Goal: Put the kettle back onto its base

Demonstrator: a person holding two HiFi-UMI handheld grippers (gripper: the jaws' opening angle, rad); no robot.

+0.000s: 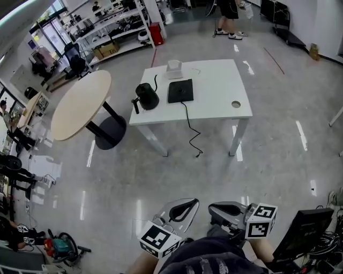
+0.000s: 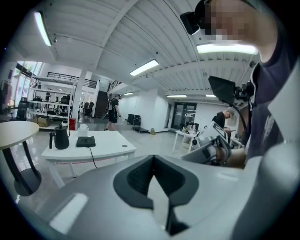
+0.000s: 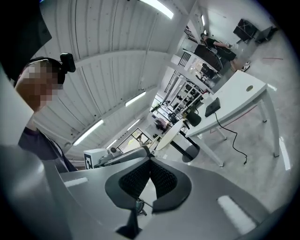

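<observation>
The black kettle (image 1: pixel 146 96) stands on the white table (image 1: pixel 214 91), at its left edge, far ahead of me. Right of it lies the flat black square base (image 1: pixel 180 90), bare on top. The two sit side by side with a small gap. My left gripper (image 1: pixel 188 203) and right gripper (image 1: pixel 214 208) hang low near my body, far from the table. In the left gripper view the left gripper (image 2: pixel 153 159) is shut and holds nothing, with the kettle (image 2: pixel 61 137) and base (image 2: pixel 86 141) small at the left. The right gripper (image 3: pixel 150 161) also looks shut on nothing.
The base's black cable (image 1: pixel 192 131) hangs off the table's front edge to the floor. A white box (image 1: pixel 174 68) sits behind the base. A round beige table (image 1: pixel 80 104) stands left of the white one. A person (image 1: pixel 229 16) stands beyond it, and a monitor (image 1: pixel 308 230) is at my right.
</observation>
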